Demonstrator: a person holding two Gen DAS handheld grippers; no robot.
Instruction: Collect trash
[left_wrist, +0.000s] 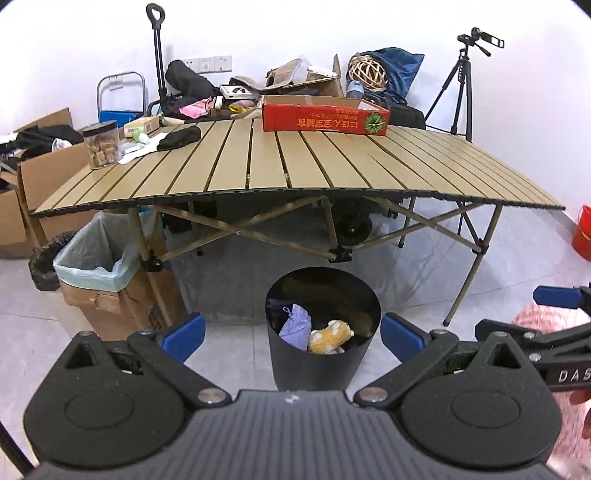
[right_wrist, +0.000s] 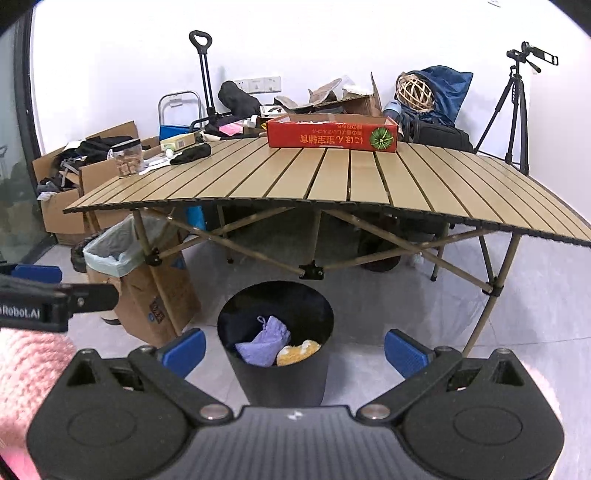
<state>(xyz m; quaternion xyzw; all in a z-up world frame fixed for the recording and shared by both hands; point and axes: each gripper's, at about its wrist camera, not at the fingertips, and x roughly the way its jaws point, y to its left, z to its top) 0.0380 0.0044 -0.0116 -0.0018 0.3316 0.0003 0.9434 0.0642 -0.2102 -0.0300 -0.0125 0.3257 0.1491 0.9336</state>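
Note:
A black round bin (left_wrist: 317, 365) stands on the floor in front of the slatted table (left_wrist: 295, 166). Inside it lie a purple cloth (left_wrist: 295, 326) and a yellow-white cloth (left_wrist: 330, 336). My left gripper (left_wrist: 291, 338) is open and empty, its blue pads either side of the bin, above and in front of it. In the right wrist view the bin (right_wrist: 277, 373) holds the purple cloth (right_wrist: 264, 345) and the yellow cloth (right_wrist: 297, 352). My right gripper (right_wrist: 293, 352) is open and empty, also above the bin. Each gripper shows at the edge of the other's view.
A red cardboard box (left_wrist: 325, 118) sits at the table's far side, a jar (left_wrist: 101, 146) and a black cloth (left_wrist: 179, 138) at its left. A lined cardboard bin (left_wrist: 96, 258) stands under the left corner. A tripod (left_wrist: 461, 88) and red bucket (left_wrist: 583, 232) stand right.

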